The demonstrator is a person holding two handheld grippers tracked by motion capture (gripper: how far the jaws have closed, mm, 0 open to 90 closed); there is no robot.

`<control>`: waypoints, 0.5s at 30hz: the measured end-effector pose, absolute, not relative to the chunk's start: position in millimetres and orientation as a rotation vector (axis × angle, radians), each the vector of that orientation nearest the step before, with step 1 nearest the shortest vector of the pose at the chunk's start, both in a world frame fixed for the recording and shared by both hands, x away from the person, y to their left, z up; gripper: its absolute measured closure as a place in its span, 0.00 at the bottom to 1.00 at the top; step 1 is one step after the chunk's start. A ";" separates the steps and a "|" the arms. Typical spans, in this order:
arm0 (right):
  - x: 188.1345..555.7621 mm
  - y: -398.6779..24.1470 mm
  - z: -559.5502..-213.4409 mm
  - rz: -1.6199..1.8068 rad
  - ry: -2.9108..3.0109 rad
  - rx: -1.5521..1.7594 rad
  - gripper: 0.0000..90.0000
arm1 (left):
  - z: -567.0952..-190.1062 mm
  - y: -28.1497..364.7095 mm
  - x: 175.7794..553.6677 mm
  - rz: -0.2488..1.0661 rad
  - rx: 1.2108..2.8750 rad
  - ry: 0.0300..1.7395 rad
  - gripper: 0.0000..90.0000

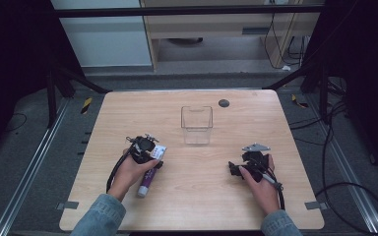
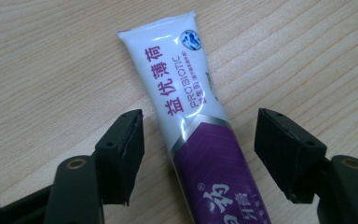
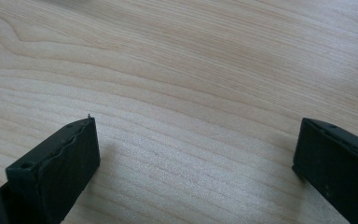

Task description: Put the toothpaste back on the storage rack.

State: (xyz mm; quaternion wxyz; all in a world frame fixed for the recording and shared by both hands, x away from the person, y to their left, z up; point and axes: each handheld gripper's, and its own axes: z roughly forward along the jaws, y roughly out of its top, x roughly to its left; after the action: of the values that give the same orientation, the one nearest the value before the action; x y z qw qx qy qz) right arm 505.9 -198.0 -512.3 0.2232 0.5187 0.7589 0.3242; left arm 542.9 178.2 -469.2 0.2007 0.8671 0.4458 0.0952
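Note:
A white and purple toothpaste tube lies flat on the wooden table at the front left. My left gripper hangs over its white end. In the left gripper view the tube runs up between the two black pads, with a gap on each side, so the pads do not touch it. My right gripper rests at the front right; in the right gripper view its pads stand wide apart over bare wood, with nothing between them.
A clear plastic box stands upright at the table's middle, beyond both grippers. A small dark round disc lies near the far edge. Cables trail over the floor at the right.

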 end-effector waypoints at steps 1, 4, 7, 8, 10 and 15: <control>505.8 -197.9 -512.3 0.897 2.095 1.434 0.01 | -470.9 177.3 543.3 0.268 2.433 1.244 0.38; 505.8 -197.9 -512.3 0.897 2.095 1.434 0.01 | -473.4 176.8 544.7 0.275 2.435 1.258 0.39; 505.8 -197.9 -512.3 0.897 2.095 1.434 0.01 | -474.4 176.2 545.3 0.282 2.426 1.272 0.41; 505.8 -197.9 -512.3 0.897 2.095 1.434 0.01 | -474.4 176.2 545.3 0.282 2.426 1.272 0.42; 505.8 -197.9 -512.2 0.897 2.095 1.435 0.01 | -474.0 176.0 545.5 0.292 2.437 1.265 0.43; 505.9 -198.0 -512.3 0.895 2.096 1.432 0.01 | -473.8 175.8 545.8 0.288 2.430 1.271 0.45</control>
State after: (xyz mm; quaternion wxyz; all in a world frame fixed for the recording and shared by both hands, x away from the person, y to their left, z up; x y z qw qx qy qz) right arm 505.9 -198.0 -512.3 0.2232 0.5187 0.7590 0.3242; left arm 545.8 175.8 -473.8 0.1909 0.8650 0.4526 0.1026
